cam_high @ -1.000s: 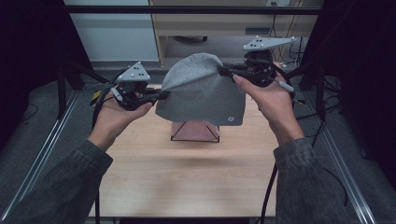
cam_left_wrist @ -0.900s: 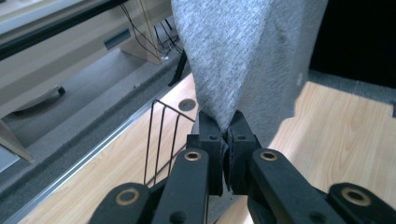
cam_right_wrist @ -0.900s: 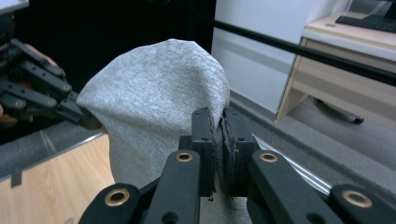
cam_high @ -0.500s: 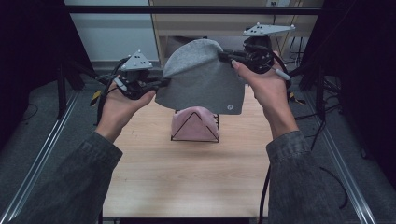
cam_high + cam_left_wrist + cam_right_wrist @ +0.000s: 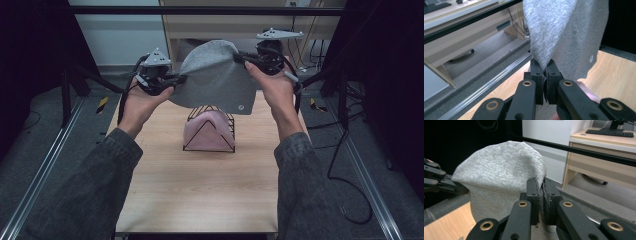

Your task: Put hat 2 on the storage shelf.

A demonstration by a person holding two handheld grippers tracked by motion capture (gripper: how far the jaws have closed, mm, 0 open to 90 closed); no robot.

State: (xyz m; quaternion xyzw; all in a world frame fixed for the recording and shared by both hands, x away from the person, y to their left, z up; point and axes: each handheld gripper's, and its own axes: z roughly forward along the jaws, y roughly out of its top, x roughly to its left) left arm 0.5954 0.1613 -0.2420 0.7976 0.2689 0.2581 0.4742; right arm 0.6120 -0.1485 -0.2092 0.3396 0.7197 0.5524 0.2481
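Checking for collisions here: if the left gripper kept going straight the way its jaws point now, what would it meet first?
Probably the grey cloth clamped in the left gripper; it hangs right ahead of the jaws. Beyond it, likely the right gripper, though depth is unclear.

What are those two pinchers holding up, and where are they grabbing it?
A grey cloth. The left gripper pinches one edge and the right gripper pinches the opposite edge, holding it above the wire rack.
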